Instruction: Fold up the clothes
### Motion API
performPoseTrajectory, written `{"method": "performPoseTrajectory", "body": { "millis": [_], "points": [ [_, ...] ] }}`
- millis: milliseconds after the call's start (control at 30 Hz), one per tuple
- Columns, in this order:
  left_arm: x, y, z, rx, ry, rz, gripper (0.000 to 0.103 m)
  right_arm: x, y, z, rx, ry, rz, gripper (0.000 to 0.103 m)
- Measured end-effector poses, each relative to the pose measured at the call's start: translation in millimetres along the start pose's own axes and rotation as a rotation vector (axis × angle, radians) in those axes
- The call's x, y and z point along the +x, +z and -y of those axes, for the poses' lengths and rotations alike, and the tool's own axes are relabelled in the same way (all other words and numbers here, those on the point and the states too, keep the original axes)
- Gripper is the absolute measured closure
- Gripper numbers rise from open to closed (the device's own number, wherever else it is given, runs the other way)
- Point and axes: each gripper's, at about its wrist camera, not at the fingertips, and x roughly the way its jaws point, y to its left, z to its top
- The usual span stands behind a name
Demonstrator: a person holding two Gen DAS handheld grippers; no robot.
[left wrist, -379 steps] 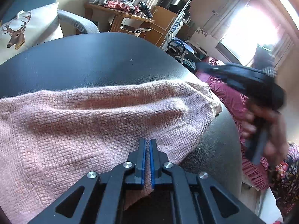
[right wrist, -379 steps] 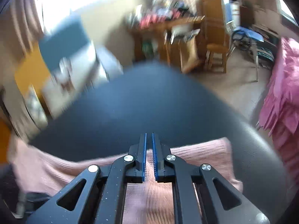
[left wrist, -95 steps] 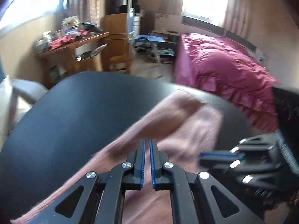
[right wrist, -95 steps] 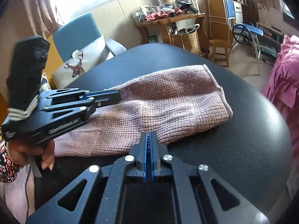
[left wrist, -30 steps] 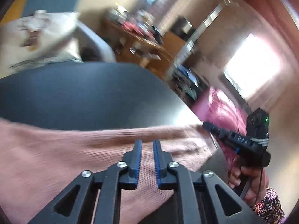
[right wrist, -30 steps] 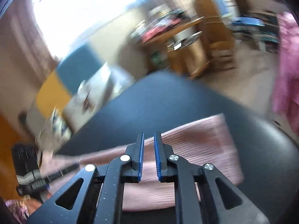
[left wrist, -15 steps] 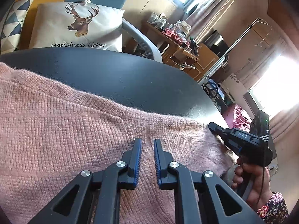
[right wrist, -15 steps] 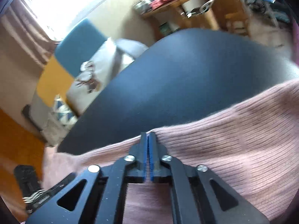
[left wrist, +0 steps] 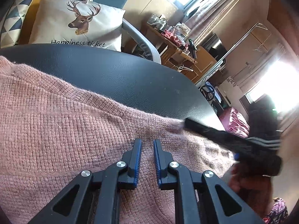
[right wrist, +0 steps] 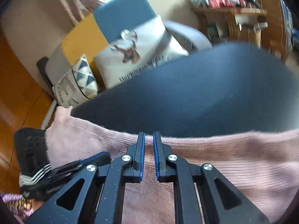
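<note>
The right hand-held gripper (right wrist: 148,140) has just reopened narrowly, releasing our pink sweater (right wrist: 224,158) at six o'clock; that fold looks laid.

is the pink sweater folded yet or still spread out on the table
Partly folded. On the left wrist view a doubled layer of the sweater ends in a ridge across the knit; it lies wide across the table.

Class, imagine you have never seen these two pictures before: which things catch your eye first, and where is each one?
A pink knitted sweater fills the foreground, spread over a dark leather-look tabletop. Behind the table's far edge, a white cushion printed with a stag's head leans on a blue and yellow sofa. The left claw hangs over the knit, jaws slightly apart, while the right claw reaches in from the right.
</note>
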Motion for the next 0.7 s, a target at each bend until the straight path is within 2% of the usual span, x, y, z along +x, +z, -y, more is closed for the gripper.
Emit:
{"method": "performPoseTrajectory", "body": {
  "millis": [33,133,200,333,400,467,567,633,667,700],
  "points": [
    [-1,-1,-1,-0.001,-0.001,0.000,0.090,5,-2,11,0.049,0.008,0.006,0.098],
    [0,-1,-1,-0.003,-0.005,0.002,0.090,-10,0,33,0.121,-0.090,0.094,0.100],
    [0,0,-1,-0.006,-0.009,0.002,0.090,-31,-6,37,0.129,-0.083,0.118,0.095],
    [0,0,-3,-0.016,-0.021,0.004,0.091,-72,-20,41,0.137,-0.049,0.158,0.095],
    [0,1,-3,-0.018,-0.023,0.004,0.091,-82,-35,40,0.140,0.006,0.138,0.095],
    [1,1,-4,-0.020,-0.025,0.004,0.091,-82,-48,44,0.153,-0.005,0.091,0.095],
    [0,2,-3,-0.022,-0.025,0.003,0.091,-93,-57,79,0.219,-0.076,0.118,0.096],
    [1,1,-2,-0.020,-0.024,0.004,0.091,-108,-58,104,0.325,-0.103,0.185,0.099],
    [1,1,-2,-0.018,-0.023,0.004,0.091,-116,-59,116,0.382,-0.114,0.221,0.099],
    [2,1,-2,-0.017,-0.022,0.004,0.091,-119,-57,117,0.394,-0.112,0.232,0.094]
  ]
}}
